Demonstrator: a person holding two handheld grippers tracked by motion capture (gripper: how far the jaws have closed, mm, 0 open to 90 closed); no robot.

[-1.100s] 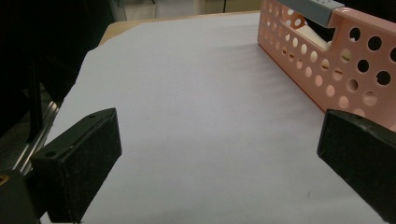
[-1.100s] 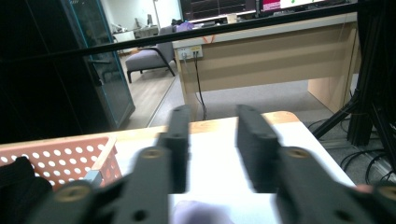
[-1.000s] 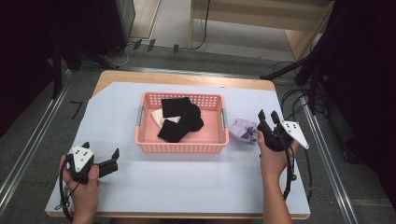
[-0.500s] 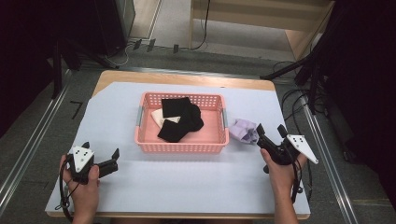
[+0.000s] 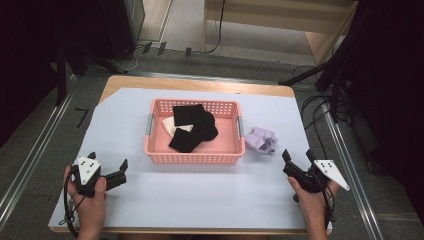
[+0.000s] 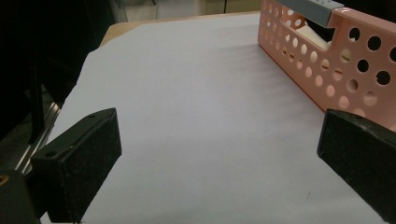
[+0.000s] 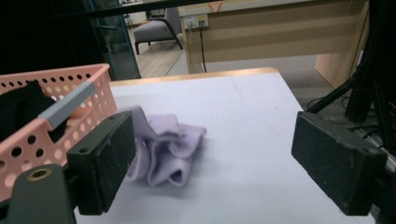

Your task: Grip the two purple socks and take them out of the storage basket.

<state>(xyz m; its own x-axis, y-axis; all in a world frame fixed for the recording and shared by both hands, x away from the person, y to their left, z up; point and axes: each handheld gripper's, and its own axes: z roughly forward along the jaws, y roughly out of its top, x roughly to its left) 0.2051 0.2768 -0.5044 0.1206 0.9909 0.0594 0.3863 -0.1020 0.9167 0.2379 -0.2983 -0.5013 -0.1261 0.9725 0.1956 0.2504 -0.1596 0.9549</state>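
A pink perforated basket (image 5: 195, 156) stands mid-table, holding black cloths (image 5: 197, 127) and a cream one (image 5: 172, 125). A crumpled lilac cloth (image 5: 261, 139) lies on the white sheet just right of the basket. My right gripper (image 5: 297, 156) is open, a little nearer than the lilac cloth and apart from it. In the right gripper view the lilac cloth (image 7: 163, 149) lies ahead between the wide jaws of the right gripper (image 7: 210, 158), with the basket (image 7: 56, 116) to its left. My left gripper (image 5: 122, 170) is open at the near left, holding nothing. The left gripper view shows the left gripper (image 6: 219, 154) and the basket's corner (image 6: 336, 60).
The white sheet (image 5: 200, 200) covers the wooden table. Metal rails (image 5: 30, 160) run along both sides of the table. Cables (image 5: 320, 105) and dark stands sit on the floor beyond the far right corner.
My right gripper has drawn back from beside the lilac cloth toward the table's near edge. The left gripper has stayed put.
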